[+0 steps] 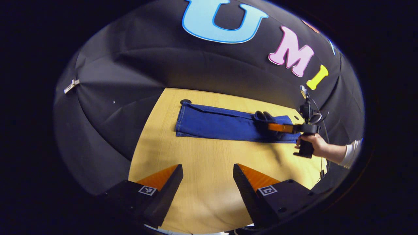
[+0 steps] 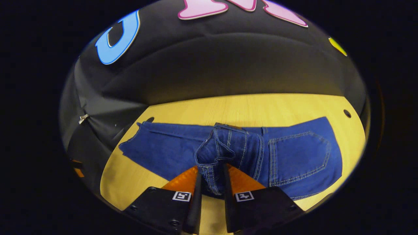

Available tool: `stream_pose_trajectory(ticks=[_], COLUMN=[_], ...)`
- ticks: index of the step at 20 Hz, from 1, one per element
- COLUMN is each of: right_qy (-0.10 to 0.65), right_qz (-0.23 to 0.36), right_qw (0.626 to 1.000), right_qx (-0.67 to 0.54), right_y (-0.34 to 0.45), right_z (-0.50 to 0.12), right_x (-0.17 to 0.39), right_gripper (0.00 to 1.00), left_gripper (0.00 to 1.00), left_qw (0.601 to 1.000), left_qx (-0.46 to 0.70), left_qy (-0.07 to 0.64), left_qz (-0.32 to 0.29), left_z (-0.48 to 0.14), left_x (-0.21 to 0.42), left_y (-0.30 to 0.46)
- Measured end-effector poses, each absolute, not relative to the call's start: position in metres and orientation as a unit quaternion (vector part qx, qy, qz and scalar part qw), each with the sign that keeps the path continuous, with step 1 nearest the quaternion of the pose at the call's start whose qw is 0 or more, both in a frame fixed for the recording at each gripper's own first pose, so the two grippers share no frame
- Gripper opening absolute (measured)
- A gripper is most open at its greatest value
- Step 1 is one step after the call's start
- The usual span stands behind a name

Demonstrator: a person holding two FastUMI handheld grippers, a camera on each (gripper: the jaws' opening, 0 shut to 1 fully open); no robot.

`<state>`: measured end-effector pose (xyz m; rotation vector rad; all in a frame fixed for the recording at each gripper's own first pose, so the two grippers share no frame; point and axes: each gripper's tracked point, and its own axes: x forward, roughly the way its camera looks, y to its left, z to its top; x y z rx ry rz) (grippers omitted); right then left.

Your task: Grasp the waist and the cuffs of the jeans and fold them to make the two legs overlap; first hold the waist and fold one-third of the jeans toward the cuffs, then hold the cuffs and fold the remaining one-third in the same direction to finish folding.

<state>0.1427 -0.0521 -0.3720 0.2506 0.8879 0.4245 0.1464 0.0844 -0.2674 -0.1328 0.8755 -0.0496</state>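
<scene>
Right gripper view showed the right gripper pinching the waist of the jeans, whose legs ran leftward along the surface toward the cuffs; the left gripper hung spread, well apart.

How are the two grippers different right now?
The right gripper is shut on the jeans, pinching the waist; the left gripper is open and holds nothing. The right one is at the jeans, lifting a fold of cloth; the left hangs back over the bare table. Both point toward the jeans.
</scene>
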Motion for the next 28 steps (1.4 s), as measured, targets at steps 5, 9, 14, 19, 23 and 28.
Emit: stream_pose_trajectory(ticks=[5,9,14,19,23,28], right_qy=[0.400,0.363,0.355,0.375,0.390,0.385], right_qz=[0.270,0.289,0.281,0.256,0.242,0.240], right_qw=[0.867,0.884,0.890,0.890,0.888,0.889], right_qx=[0.124,0.055,0.050,0.039,0.038,0.058], right_y=[-0.035,-0.083,-0.142,-0.193,-0.216,-0.213], right_z=[-0.320,-0.277,-0.265,-0.288,-0.297,-0.290], right_x=[0.130,0.113,0.088,0.074,0.077,0.083], right_gripper=[0.98,0.98,0.98,0.98,0.98,0.98], left_gripper=[0.97,0.97,0.96,0.96,0.98,0.99], left_qw=[0.887,0.859,0.808,0.754,0.742,0.747], left_qx=[-0.140,-0.147,-0.114,-0.074,-0.060,-0.035], left_qy=[0.439,0.489,0.568,0.638,0.656,0.654], left_qz=[0.009,0.047,0.106,0.137,0.125,0.112], left_z=[-0.286,-0.308,-0.356,-0.399,-0.412,-0.412], left_x=[0.201,0.247,0.305,0.315,0.317,0.320], left_y=[0.087,0.107,0.149,0.164,0.164,0.160])
